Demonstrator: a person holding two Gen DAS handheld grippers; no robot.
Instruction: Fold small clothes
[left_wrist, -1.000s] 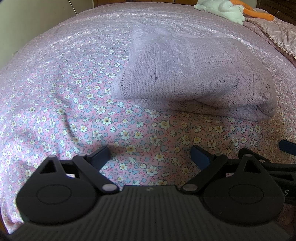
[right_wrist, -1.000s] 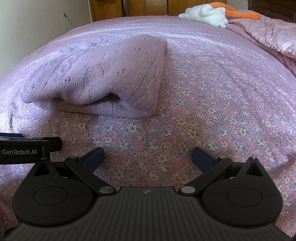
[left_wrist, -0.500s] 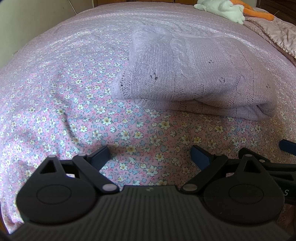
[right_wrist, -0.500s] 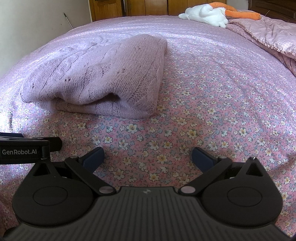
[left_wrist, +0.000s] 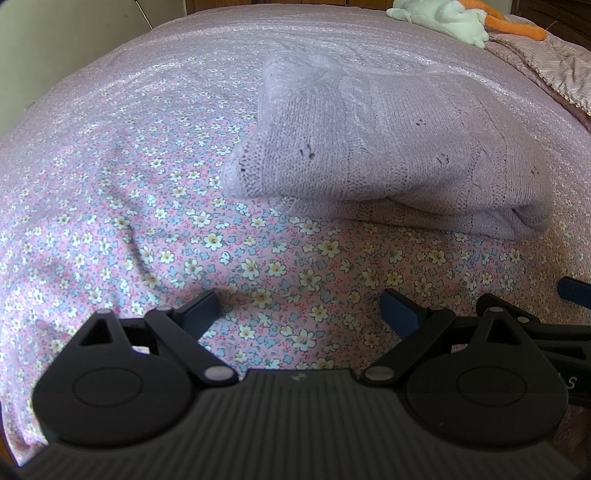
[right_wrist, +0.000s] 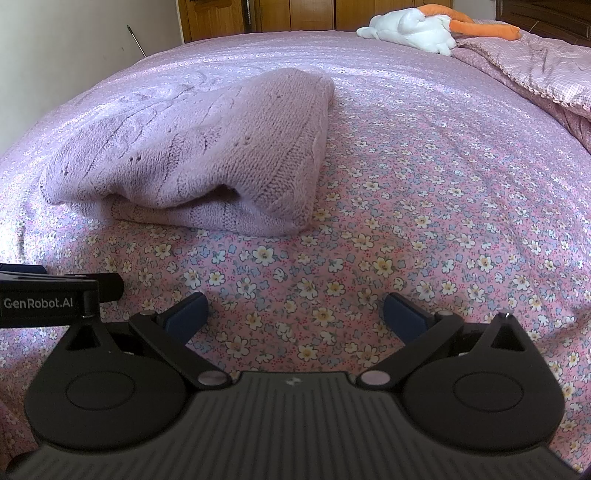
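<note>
Sweater folded on bed, both of my hand-held grippers spread wide and empty.
Left wrist view: left hand-held gripper (left_wrist: 299, 308) hovers over the floral bedsheet (left_wrist: 110, 192), knit sweater (left_wrist: 388, 158) ahead and slightly right, well apart. Right wrist view: right hand-held gripper (right_wrist: 295, 310) also clear of it, sweater (right_wrist: 207, 147) ahead-left. Looks soft, floppy, stretchy; I'd pinch the thick layered near edge, not a single ply.

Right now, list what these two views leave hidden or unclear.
- Sweater: its inner layers and underside, hidden in both views by its own top fold.
- Plush toy: small at the far edge; left wrist view crops it.
- Right gripper: the left wrist view's right edge cuts it off.
</note>
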